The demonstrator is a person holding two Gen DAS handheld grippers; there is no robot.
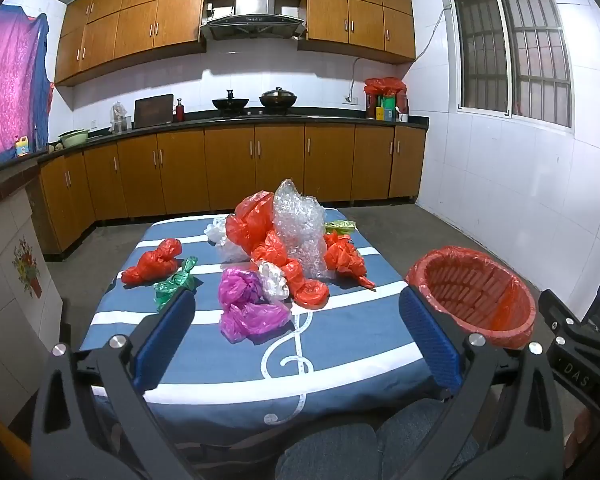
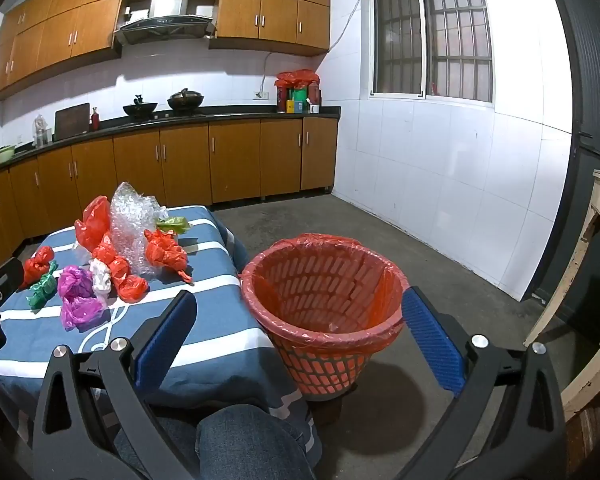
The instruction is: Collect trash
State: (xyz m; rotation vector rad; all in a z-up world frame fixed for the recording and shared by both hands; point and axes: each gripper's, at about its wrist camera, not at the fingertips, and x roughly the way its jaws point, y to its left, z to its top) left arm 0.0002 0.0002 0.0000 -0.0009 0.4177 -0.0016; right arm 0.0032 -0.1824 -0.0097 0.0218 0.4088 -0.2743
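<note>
Denim-clad knees [image 1: 324,452] sit lowest in both views, just behind the near edge of the table; above them the left gripper [image 1: 296,312] hangs over the blue cloth with its blue-padded fingers [image 1: 168,336] spread wide and nothing between them; the right gripper [image 2: 300,320] is likewise released and empty, its fingers framing the wastebasket [image 2: 324,308]; a black part at the right edge of the left wrist view carries the letters "DAS" [image 1: 576,369], the only writing that can be read; the tablecloth [image 1: 236,364] is blue with white stripes and a white treble clef [image 1: 296,344]; on it lies the trash, all untouched: a magenta plastic bag [image 1: 248,304] nearest the left gripper, a knotted green bag [image 1: 176,280] beside its left finger, a red bag [image 1: 152,262] just beyond that, a small white bag [image 1: 274,278] touching the magenta one, and farther back a heap of red bags [image 1: 296,264] round an upright crumple of bubble wrap [image 1: 300,228], with a light green bag [image 1: 340,226] at the far right of the heap; the wastebasket, orange-red lattice plastic lined with a red bag, stands on the floor just beside the table's right edge, and little shows inside it beyond the liner; labels on the bottles and boxes on the far counter [image 1: 260,120] are too small to read.
</note>
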